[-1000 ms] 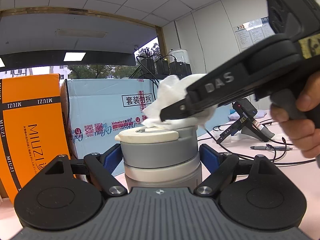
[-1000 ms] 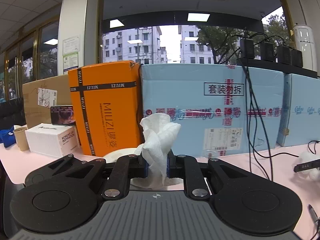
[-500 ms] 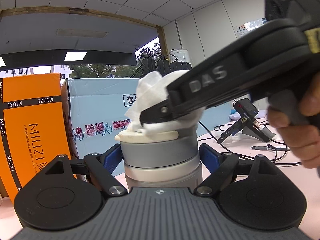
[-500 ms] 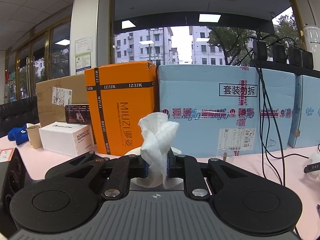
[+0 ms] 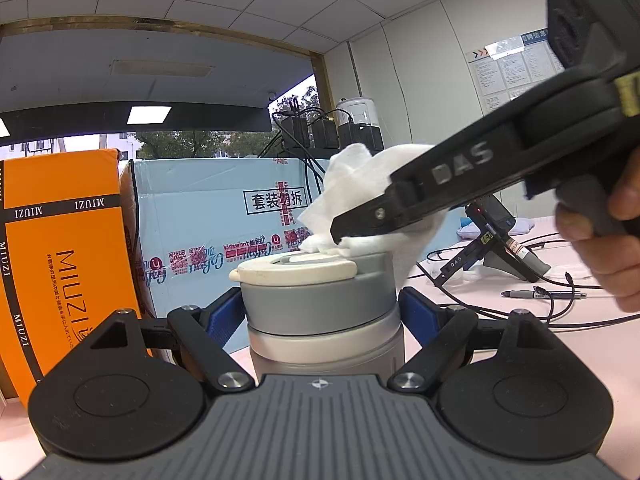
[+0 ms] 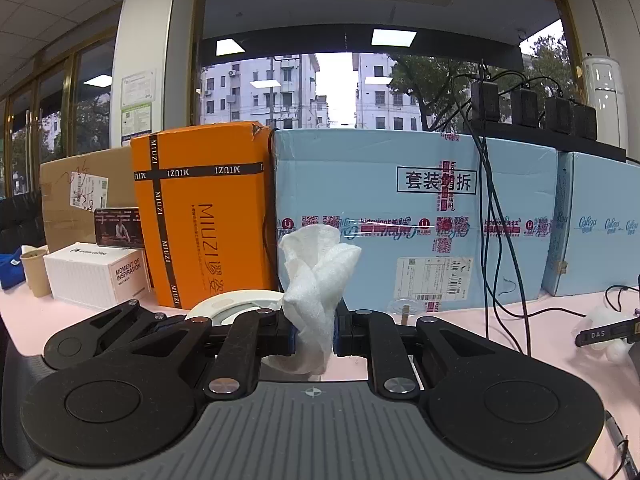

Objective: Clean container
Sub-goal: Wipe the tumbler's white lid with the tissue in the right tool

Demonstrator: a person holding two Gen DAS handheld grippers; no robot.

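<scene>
flanking container (image 5: 320,312): orange box (image 5: 60,260), blue carton (image 5: 208,216)

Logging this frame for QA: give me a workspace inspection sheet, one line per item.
Surface: pale pink table.
Job's things: grey container, cream lid; white cloth touching lid top.
Clutter: orange box, blue cartons, white box, paper cup, pen.
Grippers: left gripper shut on container; right gripper shut on cloth.
Cables: black cables over cartons and table.
Surroundings: window, buildings, trees.
</scene>
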